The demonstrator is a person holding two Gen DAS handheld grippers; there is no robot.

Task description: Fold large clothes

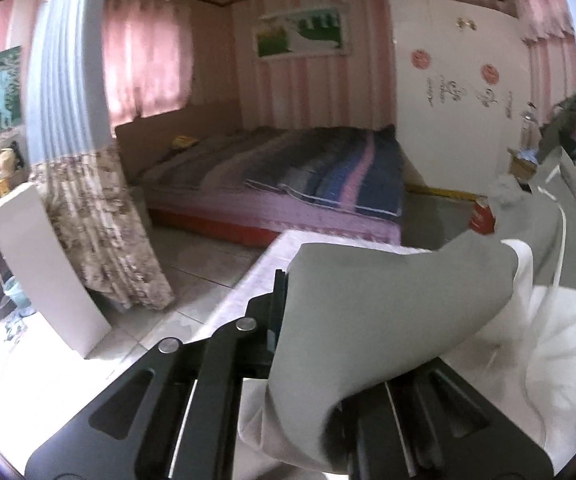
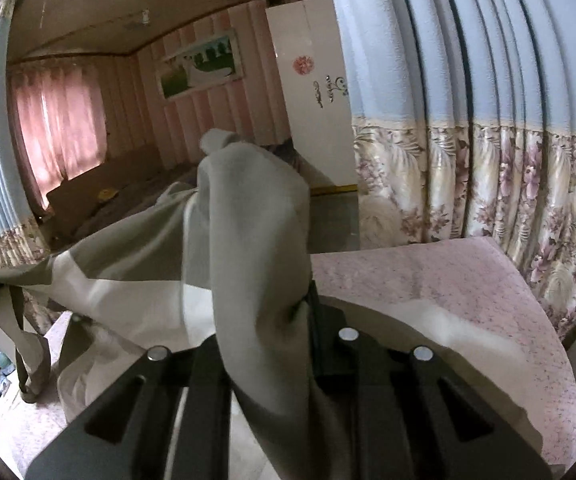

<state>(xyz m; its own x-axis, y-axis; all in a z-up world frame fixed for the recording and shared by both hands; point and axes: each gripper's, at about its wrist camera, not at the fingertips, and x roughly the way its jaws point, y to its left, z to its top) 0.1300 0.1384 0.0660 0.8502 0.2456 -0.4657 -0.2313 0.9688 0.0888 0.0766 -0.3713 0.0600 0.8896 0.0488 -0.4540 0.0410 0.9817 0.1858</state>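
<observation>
A: Grey-green cloth with white panels: that is the garment, lifted off the table and strung between both tools.

B: And the left gripper?

A: Pressed together on a fold of the garment, which drapes over its right side and trails far right.

B: The right gripper?

A: Also pinching the garment; a bunch stands up above its jaws, the rest sags left, a loose strip hanging near the left edge.

B: Surroundings?

A: A bed far off, a blue and floral curtain right of the pink-covered table.
</observation>
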